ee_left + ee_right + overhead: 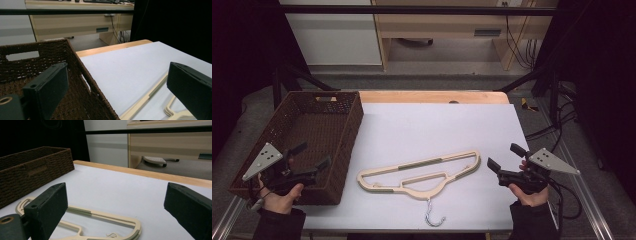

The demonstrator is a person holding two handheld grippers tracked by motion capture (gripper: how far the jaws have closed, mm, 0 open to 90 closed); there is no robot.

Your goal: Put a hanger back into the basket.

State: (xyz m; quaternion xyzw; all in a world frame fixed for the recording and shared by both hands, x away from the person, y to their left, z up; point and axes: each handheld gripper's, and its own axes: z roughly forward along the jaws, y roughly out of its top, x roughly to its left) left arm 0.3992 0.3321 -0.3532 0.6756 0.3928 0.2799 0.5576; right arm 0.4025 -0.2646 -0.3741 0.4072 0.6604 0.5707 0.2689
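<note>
Lying between left gripper (312, 156) and right gripper (503, 157), hanger (419, 175), untouched

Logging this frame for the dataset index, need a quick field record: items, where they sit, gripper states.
hanger: cream hanger flat on the white sheet, metal hook toward the person
basket: brown woven basket at table left, nothing seen inside
left gripper: left gripper above the basket's near right corner, jaws open, holding nothing
right gripper: right gripper just right of the hanger, jaws open, holding nothing
contact: neither gripper touches the hanger
</note>
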